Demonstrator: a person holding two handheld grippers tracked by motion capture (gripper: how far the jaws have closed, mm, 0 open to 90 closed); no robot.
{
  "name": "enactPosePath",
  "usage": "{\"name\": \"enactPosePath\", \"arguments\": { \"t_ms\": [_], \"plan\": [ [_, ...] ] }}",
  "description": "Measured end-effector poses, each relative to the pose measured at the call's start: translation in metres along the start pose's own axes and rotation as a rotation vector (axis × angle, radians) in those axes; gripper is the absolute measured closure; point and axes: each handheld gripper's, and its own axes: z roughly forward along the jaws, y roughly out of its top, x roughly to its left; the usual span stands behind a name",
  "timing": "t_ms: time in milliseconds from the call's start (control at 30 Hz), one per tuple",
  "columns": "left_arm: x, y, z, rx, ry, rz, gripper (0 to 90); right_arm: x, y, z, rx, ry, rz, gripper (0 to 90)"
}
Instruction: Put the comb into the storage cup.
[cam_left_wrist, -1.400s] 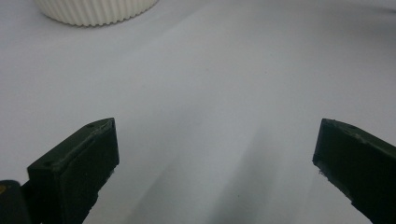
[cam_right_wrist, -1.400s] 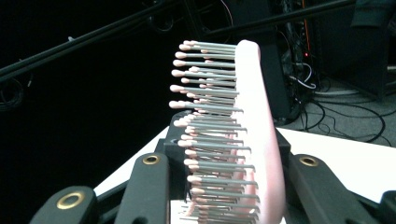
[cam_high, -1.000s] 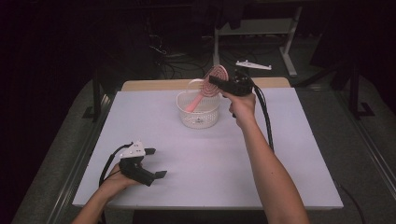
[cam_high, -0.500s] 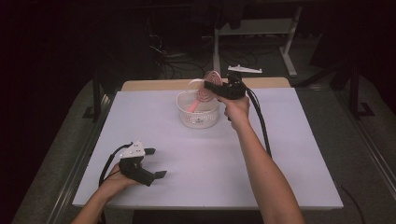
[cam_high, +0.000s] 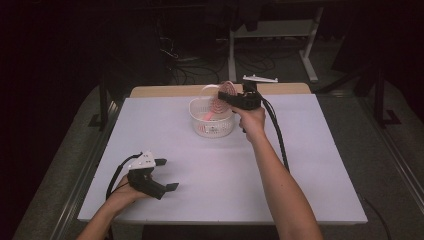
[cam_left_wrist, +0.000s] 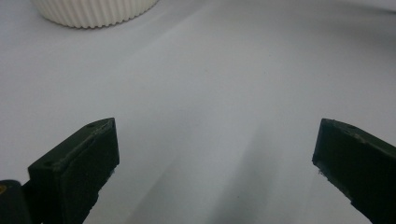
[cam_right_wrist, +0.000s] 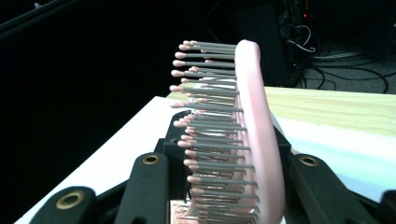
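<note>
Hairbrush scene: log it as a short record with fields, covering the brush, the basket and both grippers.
hairbrush: pink hairbrush, clamped at its head, handle pointing down into the basket
basket: white ribbed basket, on the white table toward its far edge
right gripper: right gripper shut on the brush, at the basket's far right rim
left gripper: left gripper open, holding nothing, low at the near left of the table

Ribbed white basket (cam_left_wrist: 93, 11) cut off at top edge, hairbrush (cam_right_wrist: 233, 140) handle hidden
</note>
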Motion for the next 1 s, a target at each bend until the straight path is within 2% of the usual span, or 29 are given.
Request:
{"name": "enactPosePath", "arguments": {
  "t_ms": [367, 800, 1000],
  "plan": [
    [-0.001, 0.000, 0.001, 0.003, 0.000, 0.002, 0.3, -0.010, -0.001, -0.002, 0.017, -0.020, 0.003, 59.7],
    [-0.001, 0.000, 0.002, 0.004, -0.001, 0.003, 0.3, -0.018, -0.004, -0.007, 0.032, -0.090, -0.023, 53.5],
    [-0.001, 0.000, 0.001, 0.003, 0.000, 0.001, 0.3, -0.017, -0.006, -0.008, 0.054, -0.135, -0.058, 46.1]
  ]
}}
